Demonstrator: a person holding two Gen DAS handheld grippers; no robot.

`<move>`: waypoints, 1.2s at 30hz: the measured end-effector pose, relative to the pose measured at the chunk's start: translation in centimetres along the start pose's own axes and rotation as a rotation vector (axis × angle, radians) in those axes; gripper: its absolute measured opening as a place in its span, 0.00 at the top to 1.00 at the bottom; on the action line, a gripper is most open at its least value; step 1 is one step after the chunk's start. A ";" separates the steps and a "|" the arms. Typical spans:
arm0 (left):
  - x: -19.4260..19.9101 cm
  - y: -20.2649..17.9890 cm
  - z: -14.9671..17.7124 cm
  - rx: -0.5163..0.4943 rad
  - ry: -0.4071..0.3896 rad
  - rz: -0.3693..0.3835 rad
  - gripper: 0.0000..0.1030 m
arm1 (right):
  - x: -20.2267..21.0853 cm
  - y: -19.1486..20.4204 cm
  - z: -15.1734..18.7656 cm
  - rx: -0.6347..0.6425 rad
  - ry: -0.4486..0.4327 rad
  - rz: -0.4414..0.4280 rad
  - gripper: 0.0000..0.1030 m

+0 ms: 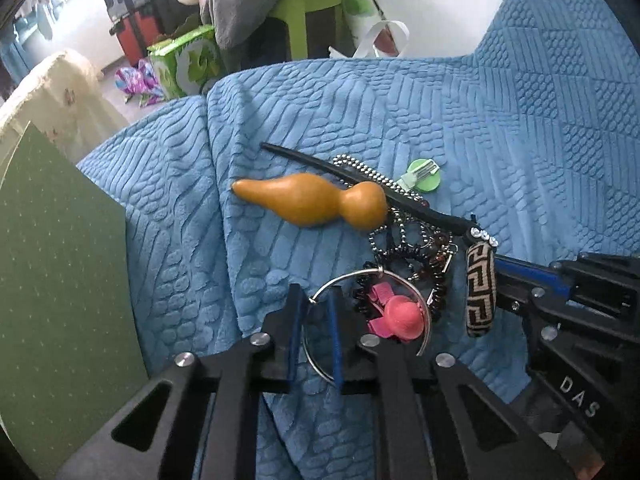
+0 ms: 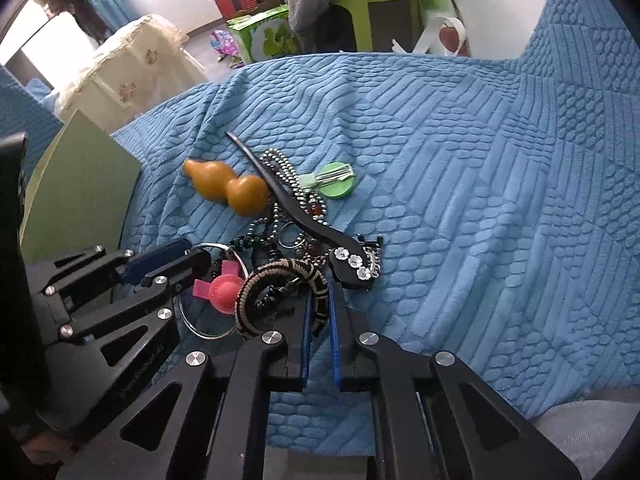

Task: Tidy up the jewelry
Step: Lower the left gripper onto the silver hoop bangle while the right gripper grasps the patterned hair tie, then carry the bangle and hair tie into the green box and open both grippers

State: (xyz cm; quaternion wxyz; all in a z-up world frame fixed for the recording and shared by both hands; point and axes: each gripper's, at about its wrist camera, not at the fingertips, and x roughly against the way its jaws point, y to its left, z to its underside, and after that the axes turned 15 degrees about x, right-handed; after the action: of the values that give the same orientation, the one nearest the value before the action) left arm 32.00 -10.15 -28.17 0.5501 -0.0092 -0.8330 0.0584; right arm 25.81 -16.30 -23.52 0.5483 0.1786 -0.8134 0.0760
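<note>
Green board (image 1: 60,260): flat panel at the far left, its edge lying over the blue textured blanket (image 1: 480,140)
Gourd (image 1: 316,200): orange-brown, on its side on the blanket, narrow tip pointing left, rounded end touching the bead chain
Left gripper (image 1: 314,304): 2 fingers straddle the thin wire of the silver hoop (image 1: 370,276); a clear gap shows between the blue pads, so the jaws look parted with the hoop wire inside, though whether they press it is hard to tell
Pink clip (image 1: 396,314): a round pink piece on pink strips, lying inside the hoop, just right of the left gripper
Jewelry pile: silver bead chain (image 2: 288,176), a small key ring (image 2: 290,236) and dark coiled pieces tangled together between the gourd and the hair stick
Hair stick (image 2: 288,196): black, curved, laid diagonally over the chain, 3 white flowers at its wide end
Green disc (image 2: 338,184): beside the chain, a small metal clip on top
Right gripper (image 2: 320,300): clenched on the patterned bangle (image 2: 280,276), black and beige, its lower arc pinched between the pads
</note>
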 end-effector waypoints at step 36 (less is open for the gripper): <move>17.4 6.5 0.8 0.175 -0.271 0.090 0.97 | 12.1 4.4 -2.1 0.060 -0.253 0.089 0.95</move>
State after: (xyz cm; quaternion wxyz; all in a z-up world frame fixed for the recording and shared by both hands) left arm 24.11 -2.34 -13.29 0.4281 0.0092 -0.8901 0.1559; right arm 21.95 -14.09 -11.29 0.4318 0.1666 -0.8806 0.1015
